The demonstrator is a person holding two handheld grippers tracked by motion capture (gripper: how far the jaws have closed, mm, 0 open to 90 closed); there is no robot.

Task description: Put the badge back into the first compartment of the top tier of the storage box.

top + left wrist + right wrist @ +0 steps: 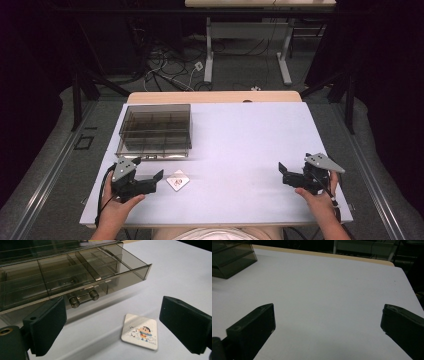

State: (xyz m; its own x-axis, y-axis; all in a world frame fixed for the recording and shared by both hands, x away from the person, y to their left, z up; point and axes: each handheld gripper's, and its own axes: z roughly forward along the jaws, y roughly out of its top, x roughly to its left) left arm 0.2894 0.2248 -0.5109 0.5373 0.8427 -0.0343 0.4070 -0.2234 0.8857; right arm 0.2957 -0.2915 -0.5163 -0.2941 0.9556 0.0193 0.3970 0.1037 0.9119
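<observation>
White rectangular table (240, 150): carries all items. Smoked transparent plastic drawer box (156, 129): far left. Left gripper (159, 176): jaws wide, empty, just beside small white square cartoon card (178, 180), near front edge. Right gripper (283, 170): jaws wide, empty, well apart.

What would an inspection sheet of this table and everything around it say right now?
Surface: white rectangular tabletop, bare over most of its area.
Job's things: small white square card with a cartoon print, flat on the table; smoky transparent plastic drawer box behind it, handle facing the card.
Clutter: nothing seen.
Grippers: left claw open, card lying ahead between its jaws, untouched; right claw open over bare table.
Cables: a black cable trails from each claw; a tangle of wires on the floor beyond.
Surroundings: second table with white legs at the back, dark room.
</observation>
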